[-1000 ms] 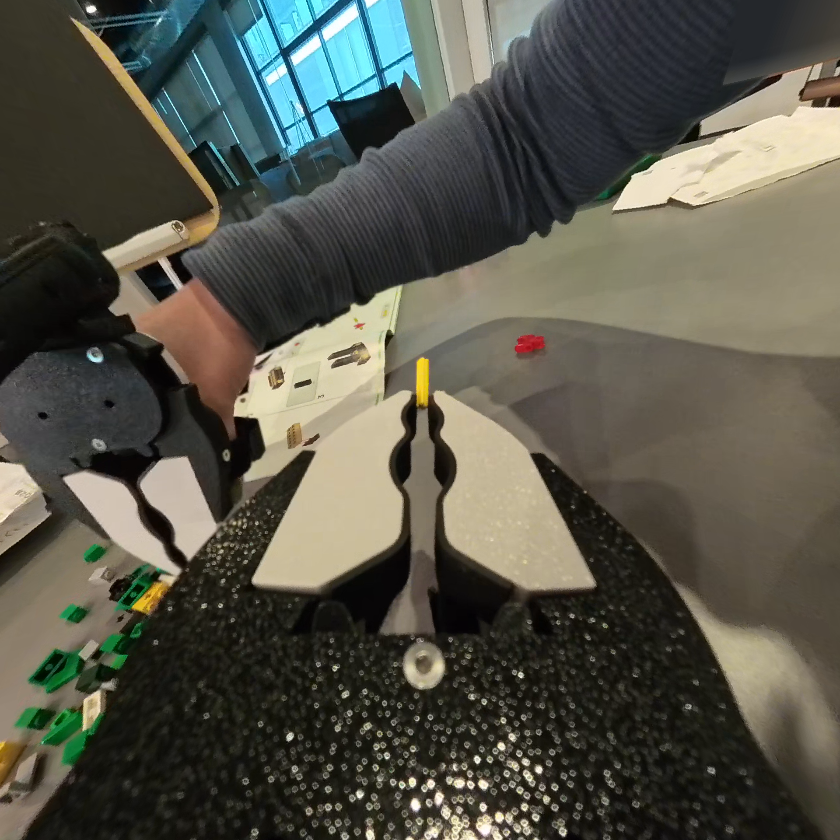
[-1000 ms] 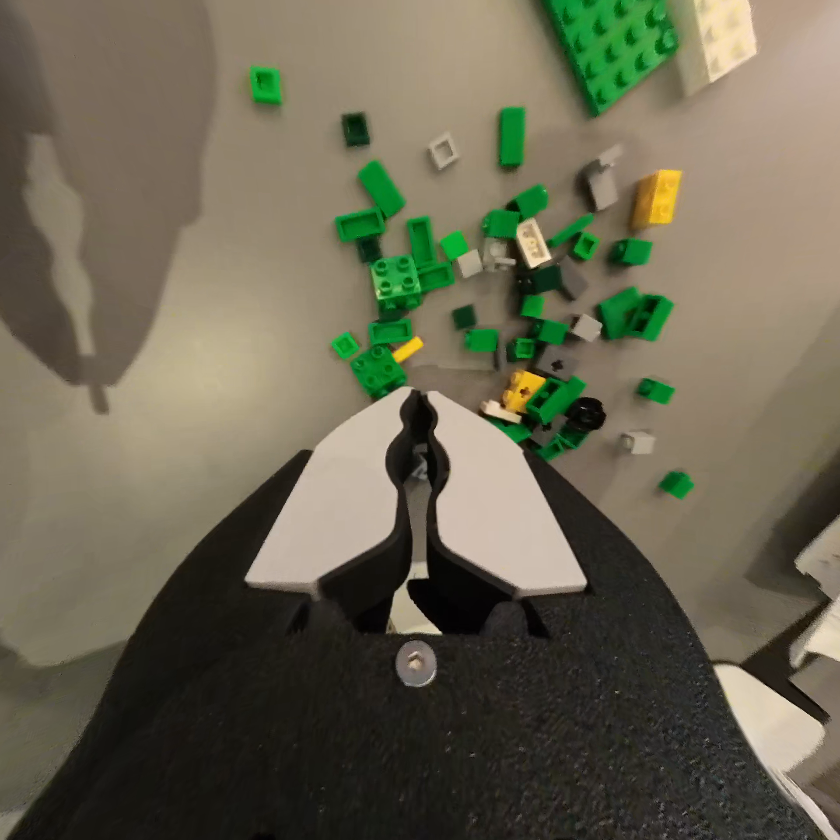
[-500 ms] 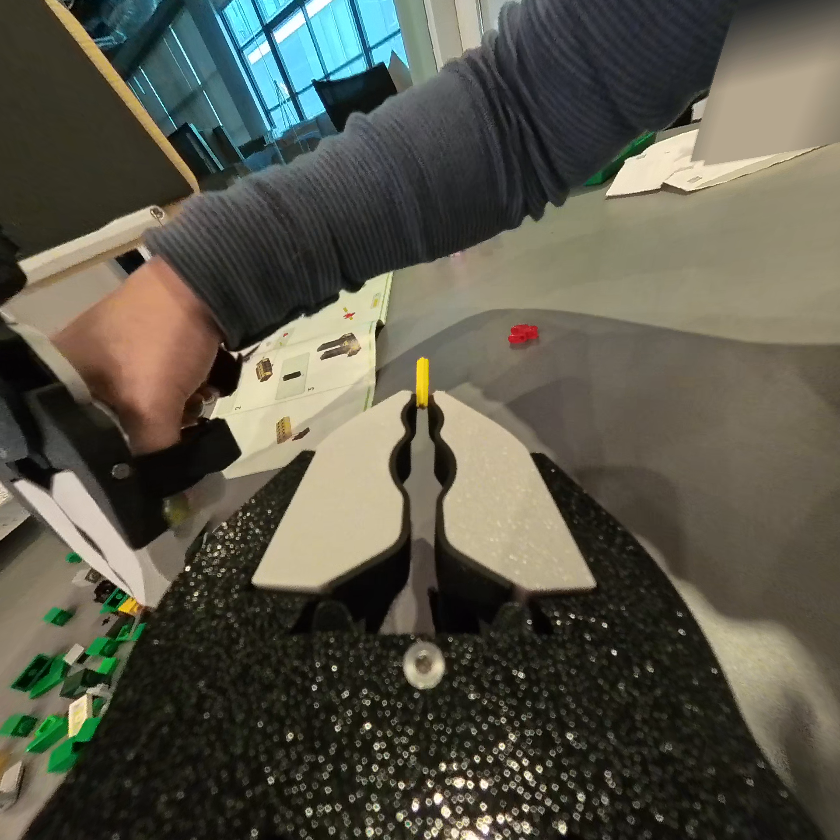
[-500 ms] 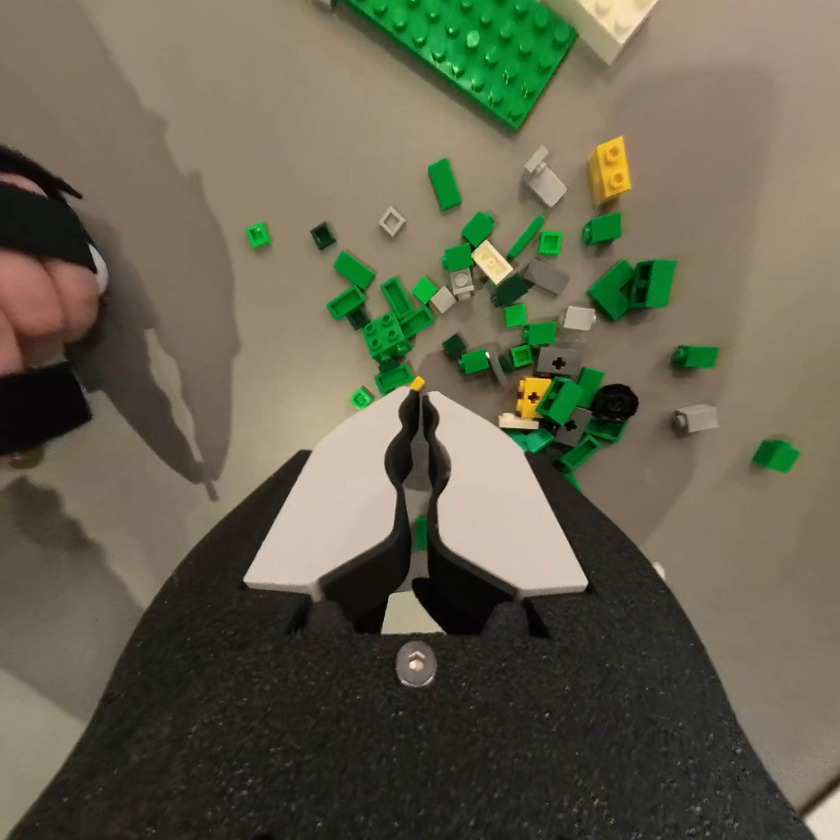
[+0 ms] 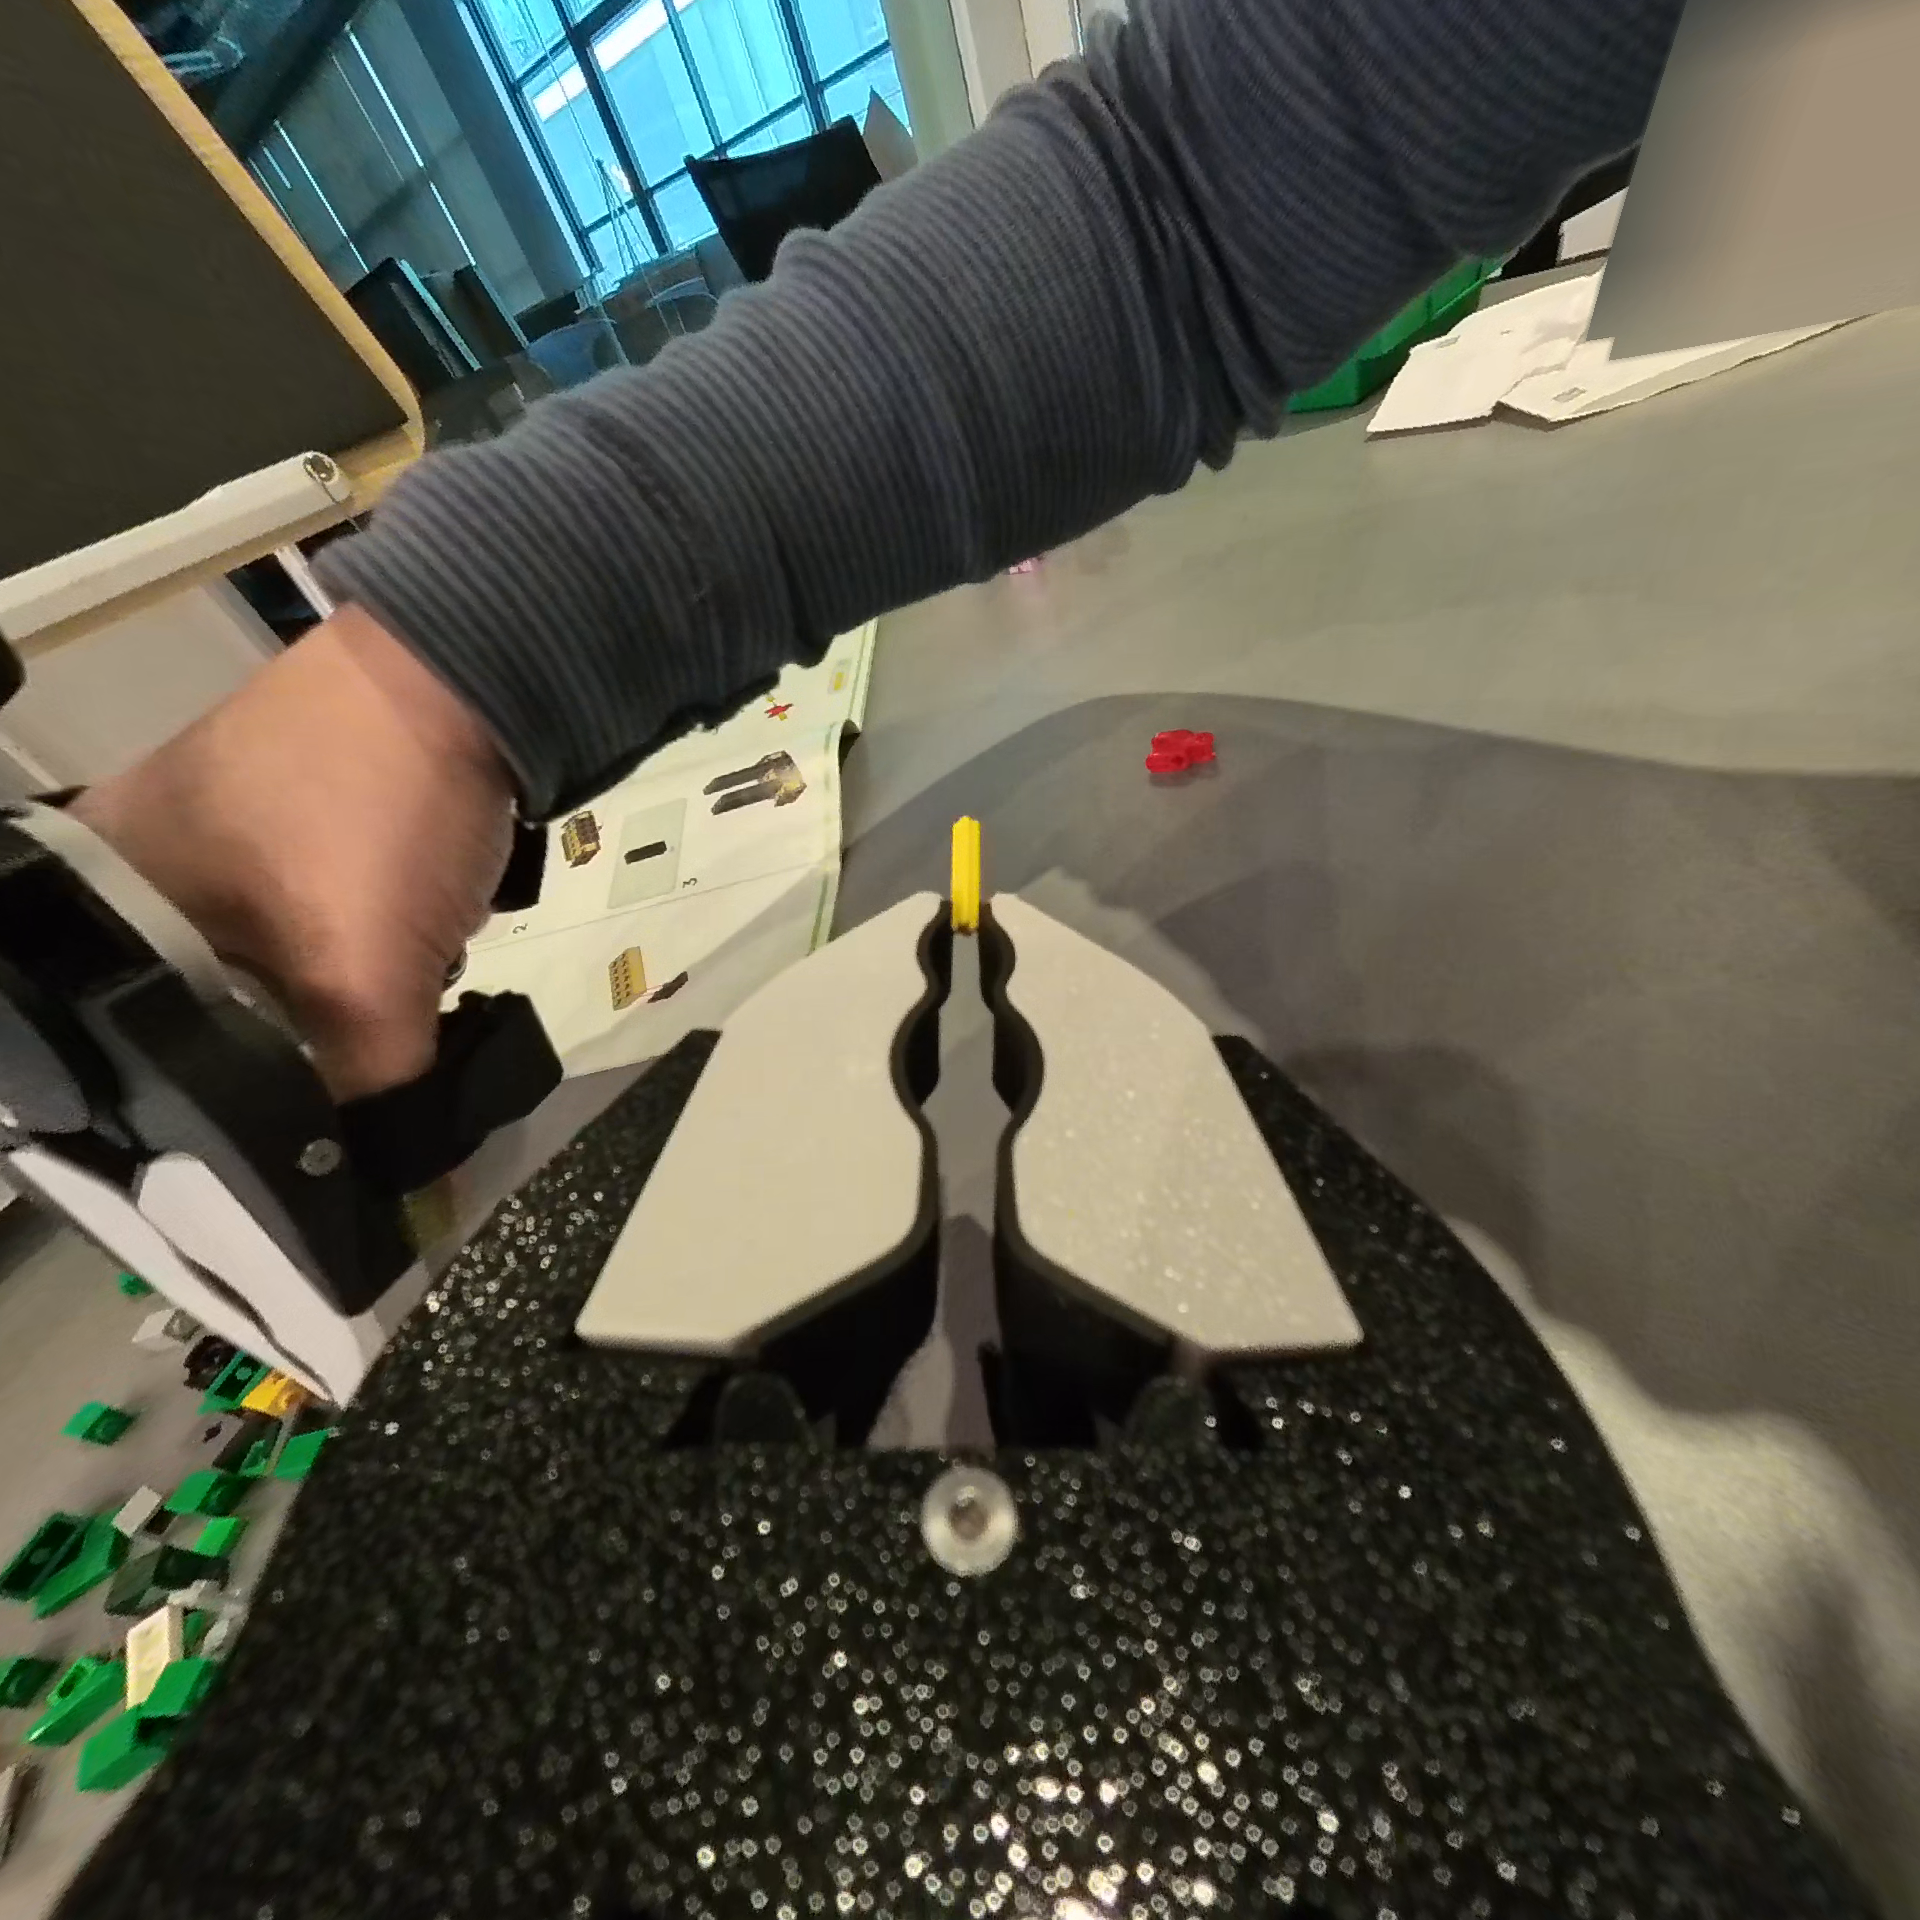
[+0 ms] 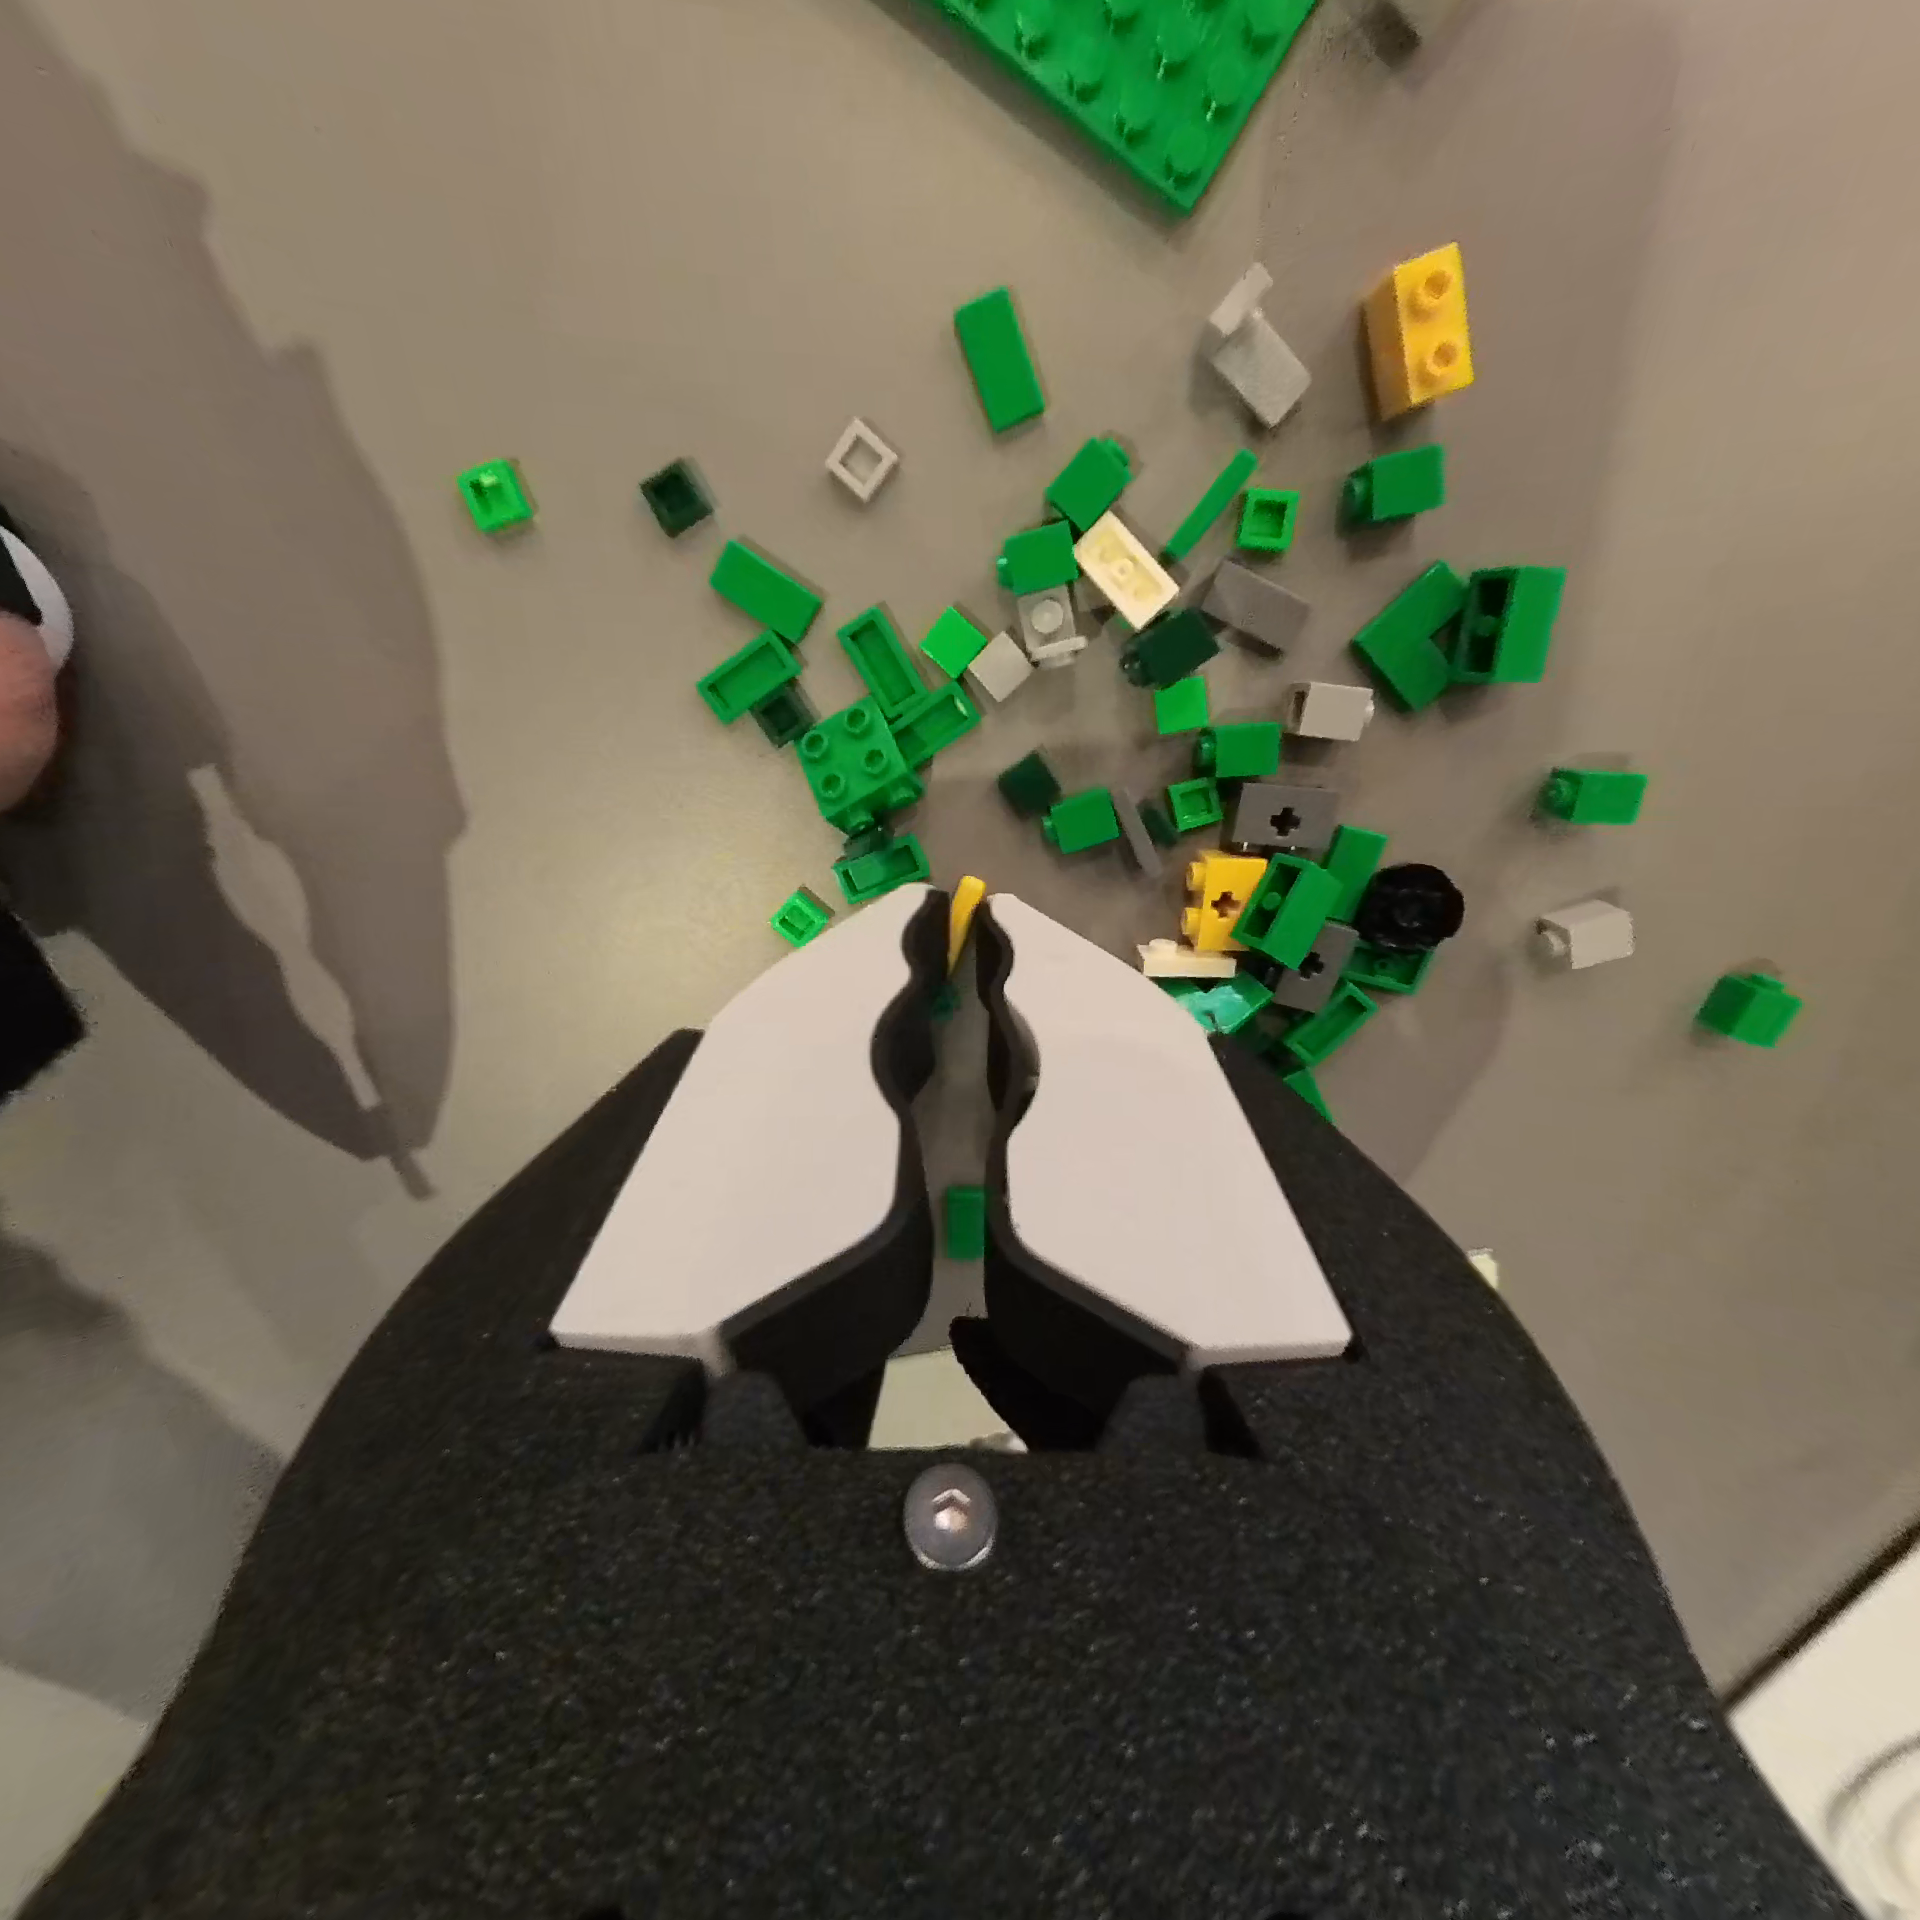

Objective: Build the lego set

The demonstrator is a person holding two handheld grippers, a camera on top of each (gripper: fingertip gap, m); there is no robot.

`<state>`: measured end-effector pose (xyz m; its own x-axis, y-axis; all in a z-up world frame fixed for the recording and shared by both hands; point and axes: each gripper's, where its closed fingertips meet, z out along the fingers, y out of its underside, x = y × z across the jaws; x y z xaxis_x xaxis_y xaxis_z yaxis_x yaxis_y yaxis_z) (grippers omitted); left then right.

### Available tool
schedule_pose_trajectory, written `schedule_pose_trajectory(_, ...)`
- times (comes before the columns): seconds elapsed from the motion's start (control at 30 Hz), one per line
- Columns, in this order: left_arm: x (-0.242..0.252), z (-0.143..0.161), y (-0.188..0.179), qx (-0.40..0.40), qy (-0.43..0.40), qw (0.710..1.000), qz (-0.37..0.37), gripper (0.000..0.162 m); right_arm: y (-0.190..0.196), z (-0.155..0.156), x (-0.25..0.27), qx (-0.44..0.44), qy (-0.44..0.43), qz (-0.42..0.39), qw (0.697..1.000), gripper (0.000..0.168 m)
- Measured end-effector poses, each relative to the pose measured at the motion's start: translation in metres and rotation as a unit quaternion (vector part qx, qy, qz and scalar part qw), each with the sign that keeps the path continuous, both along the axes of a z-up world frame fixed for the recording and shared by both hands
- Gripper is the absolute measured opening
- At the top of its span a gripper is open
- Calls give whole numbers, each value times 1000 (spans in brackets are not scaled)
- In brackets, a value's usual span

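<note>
Instruction sheet point(image 5: 707, 873) printed; left gripper point(image 5: 966, 914) pinching yellow axle point(image 5: 966, 868)

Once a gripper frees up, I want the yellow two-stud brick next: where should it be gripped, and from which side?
Probably pinch the yellow two-stud brick across its two long side walls, coming straight down from above. It sits studs-up, apart from the pile, with bare table along both long sides; the grey piece nearby leaves a gap.

glossy plastic bricks point(image 6: 1081, 665) on a smooth matt grey table point(image 6: 623, 260).
</note>
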<state>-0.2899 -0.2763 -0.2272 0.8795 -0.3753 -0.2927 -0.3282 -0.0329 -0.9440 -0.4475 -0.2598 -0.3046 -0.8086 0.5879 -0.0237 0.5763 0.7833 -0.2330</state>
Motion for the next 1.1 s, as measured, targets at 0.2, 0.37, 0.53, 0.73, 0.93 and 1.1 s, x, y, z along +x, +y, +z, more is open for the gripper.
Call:
schedule_pose_trajectory(0.2,0,0,0,1,-1,1000,0,4,6,14,-7,9,133,82,988,4)
schedule_pose_trajectory(0.37,1,0,0,0,1,1000,-3,4,7,39,3,-28,309,162,937,4)
schedule_pose_trajectory(0.53,1,-1,0,-2,4,1000,-3,4,8,52,25,-114,348,138,920,4)
schedule_pose_trajectory(0.73,1,0,0,-1,1,1000,-2,4,25,80,66,-259,252,27,932,3)
schedule_pose_trajectory(0.93,2,-3,2,-6,8,1000,-4,4,101,41,153,-37,118,4,992,3)
schedule_pose_trajectory(1.1,2,-4,2,-9,14,1000,-3,4,145,14,216,17,53,-53,997,3)
